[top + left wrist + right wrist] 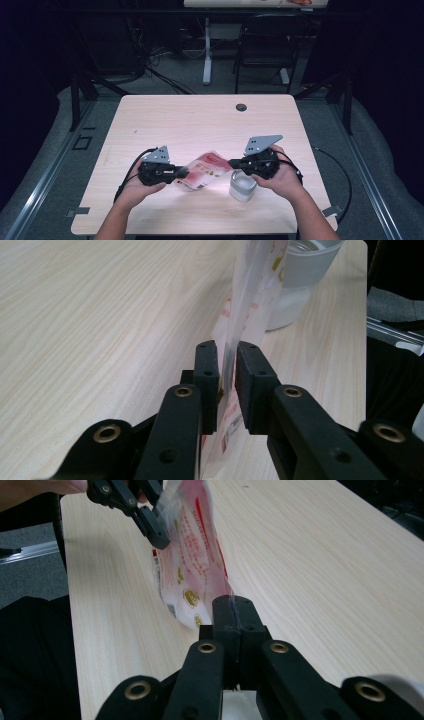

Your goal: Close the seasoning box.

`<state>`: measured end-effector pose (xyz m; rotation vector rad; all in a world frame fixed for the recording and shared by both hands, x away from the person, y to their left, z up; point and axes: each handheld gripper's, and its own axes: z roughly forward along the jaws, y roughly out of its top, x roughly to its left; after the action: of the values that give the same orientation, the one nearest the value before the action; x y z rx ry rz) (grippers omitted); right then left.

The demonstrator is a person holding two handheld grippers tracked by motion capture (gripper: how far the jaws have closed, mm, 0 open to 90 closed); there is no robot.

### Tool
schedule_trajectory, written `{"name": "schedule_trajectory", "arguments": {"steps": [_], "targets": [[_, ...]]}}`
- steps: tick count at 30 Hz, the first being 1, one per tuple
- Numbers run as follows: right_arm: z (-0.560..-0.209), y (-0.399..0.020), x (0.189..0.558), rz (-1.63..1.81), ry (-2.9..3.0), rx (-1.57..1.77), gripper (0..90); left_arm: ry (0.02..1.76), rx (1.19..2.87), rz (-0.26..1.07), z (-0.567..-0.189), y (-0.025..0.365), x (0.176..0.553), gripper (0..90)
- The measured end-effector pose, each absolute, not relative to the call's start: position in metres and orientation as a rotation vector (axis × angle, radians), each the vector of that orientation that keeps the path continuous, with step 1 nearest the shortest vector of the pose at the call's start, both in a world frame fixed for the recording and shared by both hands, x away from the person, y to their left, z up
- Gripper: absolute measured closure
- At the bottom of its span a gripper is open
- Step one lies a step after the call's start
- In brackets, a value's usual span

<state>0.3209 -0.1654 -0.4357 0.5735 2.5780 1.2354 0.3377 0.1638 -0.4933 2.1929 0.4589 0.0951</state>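
Nearest the high camera are the person's forearms, entering at 6 o'clock, each hand carrying a pair of tongs. The left gripper (184, 172) sits at about 8 o'clock from the table's middle, and its jaws stand narrowly apart around one edge of a red-and-white plastic pouch (207, 170). In the left gripper view the film runs up through a thin gap between the pads (252, 377), so the hold looks loose, and I cannot tell whether both pads press on it. The right gripper (233, 162), at about 4 o'clock, is fully closed. In the right gripper view its jaws pinch the opposite corner of the pouch (192, 555). The pouch hangs stretched between the two tongs, just above the table (165, 120), near its front edge.

The step in hand looks like pulling the pouch open or tearing it. To do that well, the left tongs should probably clamp firmly first, close to the seam, before either hand pulls. The hands would then move apart evenly, keeping the pouch mouth over the container.

A translucent white tub (243, 186) stands just below the right gripper, at 5 o'clock from the pouch. What it holds is unclear. The pouch's own contents are not visible either.
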Motion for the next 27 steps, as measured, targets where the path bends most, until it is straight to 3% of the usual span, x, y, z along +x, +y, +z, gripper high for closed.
{"name": "schedule_trajectory", "arguments": {"steps": [9,17,23,27], "targets": [[-0.425,-0.154,0.318,1.211,2.601,0.504,90.0,0.477,2.175,0.109,-0.487,0.165,0.339,66.5],[-0.421,-0.148,0.316,1.192,2.614,0.468,90.0,0.465,2.176,0.15,-0.473,0.158,0.341,60.2],[-0.419,-0.144,0.316,1.188,2.617,0.459,90.0,0.456,2.162,0.178,-0.466,0.156,0.341,59.8],[-0.417,-0.14,0.317,1.175,2.618,0.457,90.0,0.442,2.177,0.171,-0.467,0.159,0.339,72.8]]}}
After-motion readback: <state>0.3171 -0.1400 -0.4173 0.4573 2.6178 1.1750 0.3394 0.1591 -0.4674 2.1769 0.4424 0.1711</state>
